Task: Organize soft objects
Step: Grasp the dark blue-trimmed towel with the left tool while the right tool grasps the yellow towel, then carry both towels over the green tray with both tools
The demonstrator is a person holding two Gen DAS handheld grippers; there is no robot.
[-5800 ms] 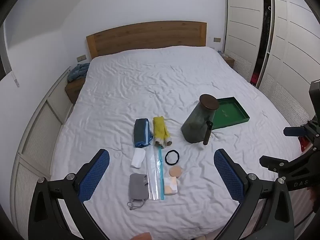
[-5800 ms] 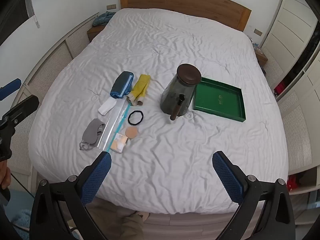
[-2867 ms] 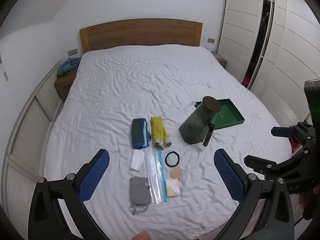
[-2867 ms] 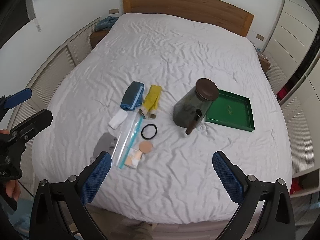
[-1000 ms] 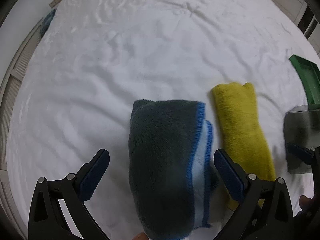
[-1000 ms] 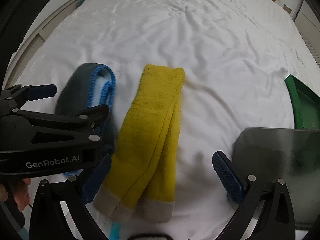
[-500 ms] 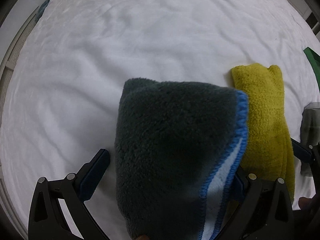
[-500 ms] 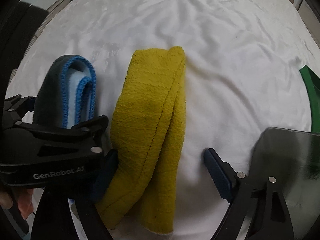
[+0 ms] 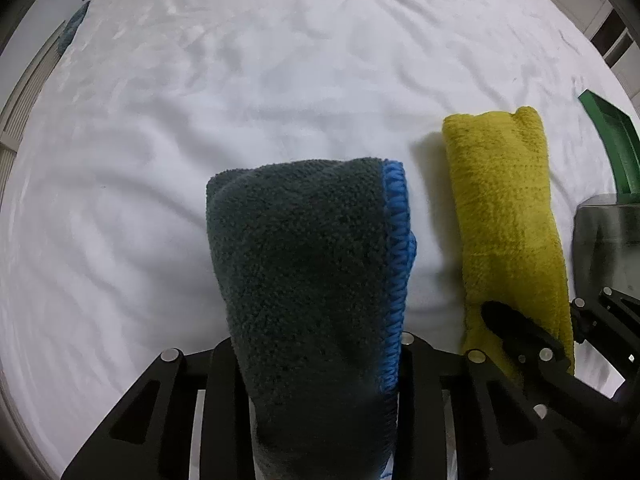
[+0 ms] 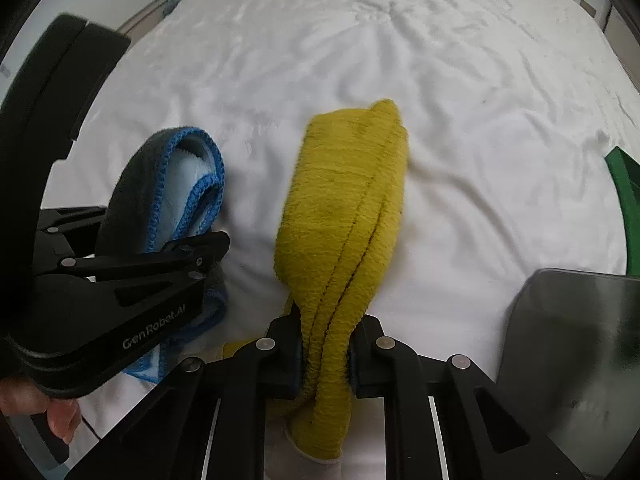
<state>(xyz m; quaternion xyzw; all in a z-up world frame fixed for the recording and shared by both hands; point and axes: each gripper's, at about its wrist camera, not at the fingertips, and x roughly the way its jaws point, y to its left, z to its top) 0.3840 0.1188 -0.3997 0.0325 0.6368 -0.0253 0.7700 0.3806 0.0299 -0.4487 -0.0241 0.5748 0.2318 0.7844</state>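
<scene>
On the bed we see the towel lying left of the socks, the jar right of them, and the tray behind the jar at the right edge.

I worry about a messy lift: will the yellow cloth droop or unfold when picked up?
Probably droops: the yellow cloth is thick, soft pile, folded in loose layers. The right gripper pinches only its near end, so the far end may sag and layers could splay. Likely light; slipping seems unlikely.
</scene>
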